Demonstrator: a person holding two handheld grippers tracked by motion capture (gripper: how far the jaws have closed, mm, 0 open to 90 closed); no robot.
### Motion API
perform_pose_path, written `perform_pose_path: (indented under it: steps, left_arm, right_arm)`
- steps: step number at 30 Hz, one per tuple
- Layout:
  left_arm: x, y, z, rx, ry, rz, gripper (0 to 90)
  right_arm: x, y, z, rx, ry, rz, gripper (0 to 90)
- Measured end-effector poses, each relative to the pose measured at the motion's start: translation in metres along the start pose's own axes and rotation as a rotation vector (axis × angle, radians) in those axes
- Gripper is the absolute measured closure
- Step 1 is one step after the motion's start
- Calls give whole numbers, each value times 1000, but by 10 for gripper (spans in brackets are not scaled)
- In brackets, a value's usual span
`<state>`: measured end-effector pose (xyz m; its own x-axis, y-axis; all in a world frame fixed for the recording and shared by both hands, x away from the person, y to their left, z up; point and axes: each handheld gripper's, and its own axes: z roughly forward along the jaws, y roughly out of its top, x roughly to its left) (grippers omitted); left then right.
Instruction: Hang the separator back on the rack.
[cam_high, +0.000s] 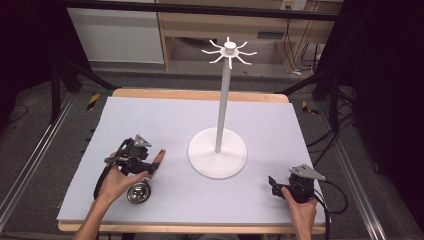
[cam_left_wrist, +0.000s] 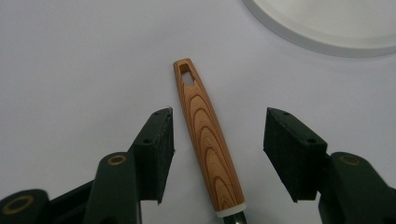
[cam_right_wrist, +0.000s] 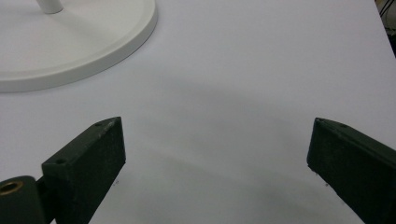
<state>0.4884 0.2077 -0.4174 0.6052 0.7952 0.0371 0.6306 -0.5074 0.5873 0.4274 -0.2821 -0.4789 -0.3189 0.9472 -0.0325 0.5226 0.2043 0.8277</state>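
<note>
our left gripper (cam_left_wrist: 218, 156) straddles the ladle handle (cam_left_wrist: 208, 142) — jaws apart, untouched, handle running lengthwise between them; right gripper (cam_right_wrist: 217, 163) gapes idle.

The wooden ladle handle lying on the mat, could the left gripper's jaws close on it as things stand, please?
Probably yes: the wood-grain handle of the metal ladle lies between the left gripper's open jaws, a gap on each side, with nothing in between.

Looking down from above onto table (cam_high: 150, 115); tongs cameras close, skimming low, sharing white stand base (cam_high: 217, 152) toward twelve o'clock.
</note>
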Motion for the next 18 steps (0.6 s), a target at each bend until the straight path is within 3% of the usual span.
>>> perform_pose_path:
  steps: [13, 18]
  left_arm:
    - [4, -3, 17, 67, 10, -26, 476]
    - [4, -4, 21, 79, -4, -40, 503]
  right_arm:
    - [0, 0, 3, 26, 14, -21, 59]
    - [1, -1, 3, 39, 14, -27, 62]
